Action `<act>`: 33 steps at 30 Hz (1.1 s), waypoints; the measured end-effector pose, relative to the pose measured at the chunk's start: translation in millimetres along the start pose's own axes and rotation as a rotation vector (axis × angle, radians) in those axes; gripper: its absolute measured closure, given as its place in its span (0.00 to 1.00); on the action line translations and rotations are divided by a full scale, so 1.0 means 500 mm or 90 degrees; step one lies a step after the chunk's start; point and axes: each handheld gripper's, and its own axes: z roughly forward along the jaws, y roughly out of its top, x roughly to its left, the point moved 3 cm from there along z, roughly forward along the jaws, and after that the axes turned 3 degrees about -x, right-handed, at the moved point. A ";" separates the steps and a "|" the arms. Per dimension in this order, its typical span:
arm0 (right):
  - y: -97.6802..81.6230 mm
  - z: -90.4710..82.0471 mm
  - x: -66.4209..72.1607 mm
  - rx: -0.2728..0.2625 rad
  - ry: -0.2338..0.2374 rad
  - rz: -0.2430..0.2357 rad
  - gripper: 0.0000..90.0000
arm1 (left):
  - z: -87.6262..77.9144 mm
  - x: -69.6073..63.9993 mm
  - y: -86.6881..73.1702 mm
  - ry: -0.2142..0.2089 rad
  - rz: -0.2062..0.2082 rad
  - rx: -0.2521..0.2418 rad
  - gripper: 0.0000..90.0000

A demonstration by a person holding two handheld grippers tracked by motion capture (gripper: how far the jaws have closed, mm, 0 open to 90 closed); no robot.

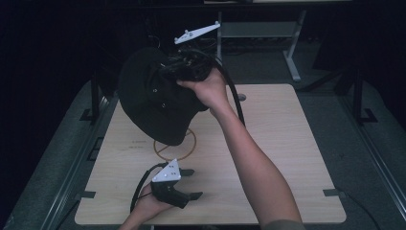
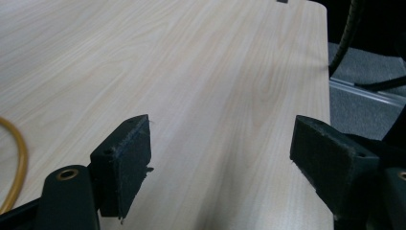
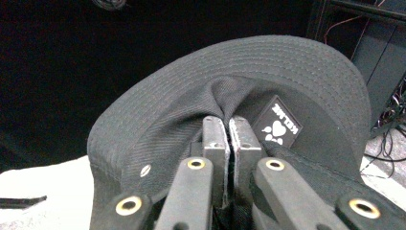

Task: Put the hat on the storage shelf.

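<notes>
While right tongs (image 3: 228,139) pinch black bucket hat (image 1: 153,96) fabric, hat hangs lifted above bench (image 1: 277,143). Left tongs (image 1: 189,183) rest wide open, empty. Carry step; next likely needs steady lowering onto bench.

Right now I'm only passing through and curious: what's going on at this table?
A person works with a gripper in each hand. The right gripper is shut on a pinch of fabric of a black hat and holds it up above the table. The left gripper rests low near the table's front edge, jaws open with nothing between them, beside a yellow ring mark.
</notes>
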 end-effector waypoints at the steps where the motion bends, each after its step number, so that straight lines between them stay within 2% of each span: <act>1: 0.001 0.006 0.001 0.006 0.000 -0.001 0.97 | 0.001 -0.002 0.001 -0.001 0.002 -0.002 0.24; 11: -0.005 0.081 0.010 0.084 -0.012 -0.034 0.95 | 0.009 -0.013 0.004 -0.010 0.015 0.003 0.24; 12: -0.007 0.090 0.011 0.094 -0.010 -0.041 0.93 | 0.011 -0.014 0.003 -0.010 0.012 0.001 0.24; 14: -0.012 0.104 0.012 0.102 -0.010 -0.041 0.80 | 0.012 -0.014 0.003 -0.012 0.013 0.000 0.24; 15: -0.015 0.109 0.010 0.098 -0.003 -0.041 0.73 | 0.012 -0.013 0.001 -0.011 0.023 0.014 0.24; 16: -0.017 0.110 0.009 0.094 -0.001 -0.038 0.70 | 0.013 -0.015 0.000 -0.010 0.020 0.015 0.24; 19: -0.022 0.103 0.006 0.082 0.002 -0.020 0.61 | 0.013 -0.015 -0.001 -0.009 0.018 0.012 0.24; 20: -0.022 0.103 0.006 0.082 0.002 -0.020 0.61 | 0.013 -0.015 -0.001 -0.009 0.018 0.012 0.24; 21: -0.027 0.093 0.001 0.071 0.002 -0.013 0.56 | 0.013 -0.015 -0.001 -0.011 0.019 0.010 0.24; 27: -0.045 0.055 -0.010 0.047 0.006 0.017 0.48 | 0.010 -0.013 0.000 -0.010 0.013 0.015 0.24; 33: -0.071 0.013 -0.024 0.015 0.005 0.030 0.44 | 0.003 -0.005 0.000 -0.001 0.004 0.007 0.24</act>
